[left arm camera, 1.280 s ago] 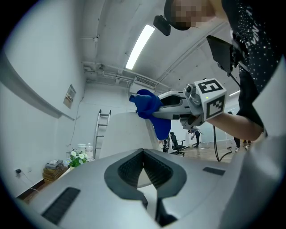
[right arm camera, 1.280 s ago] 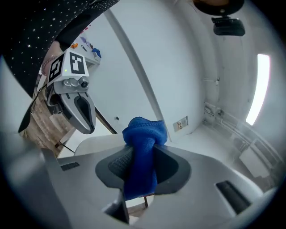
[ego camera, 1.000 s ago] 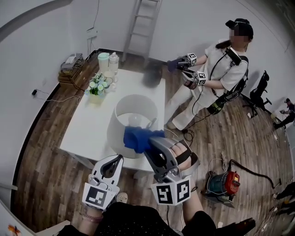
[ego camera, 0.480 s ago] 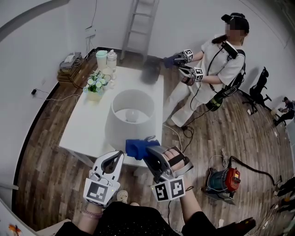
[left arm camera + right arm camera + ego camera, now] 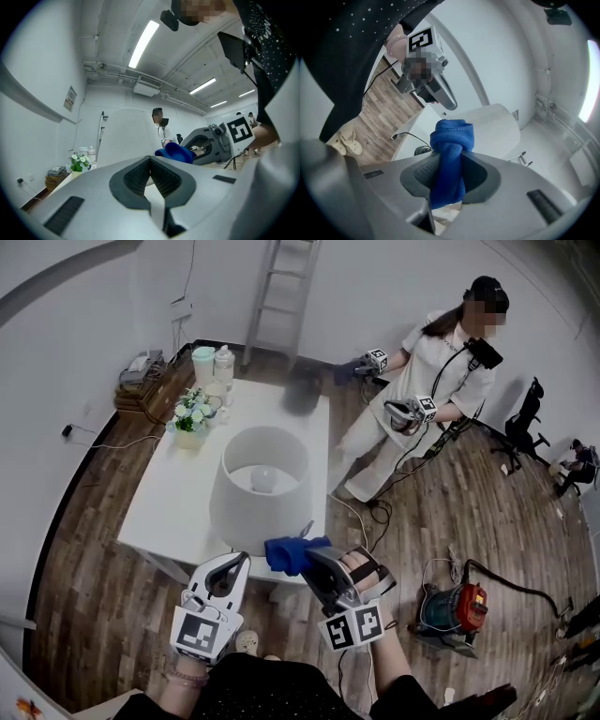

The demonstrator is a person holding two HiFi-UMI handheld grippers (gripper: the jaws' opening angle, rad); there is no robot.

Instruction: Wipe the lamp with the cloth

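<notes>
Blue terry cloth point(image 5: 451, 145) is sitting clamped in the right hand-held gripper point(image 5: 307, 557) beside the white drum-shaded lamp point(image 5: 260, 486) on the white surface point(image 5: 173, 498), while the left hand-held gripper point(image 5: 151, 161) is hanging closed and empty; wiping seems under way, likely needing cloth-to-shade contact next.

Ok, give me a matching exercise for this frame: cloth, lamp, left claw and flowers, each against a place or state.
1. cloth
2. lamp
3. left claw
4. flowers

A. shut, nothing in it
B. far left corner of the table
C. blue, pinched in the right claw
D. white shade, bulb showing inside

Pairs: 1-C, 2-D, 3-A, 4-B
</notes>
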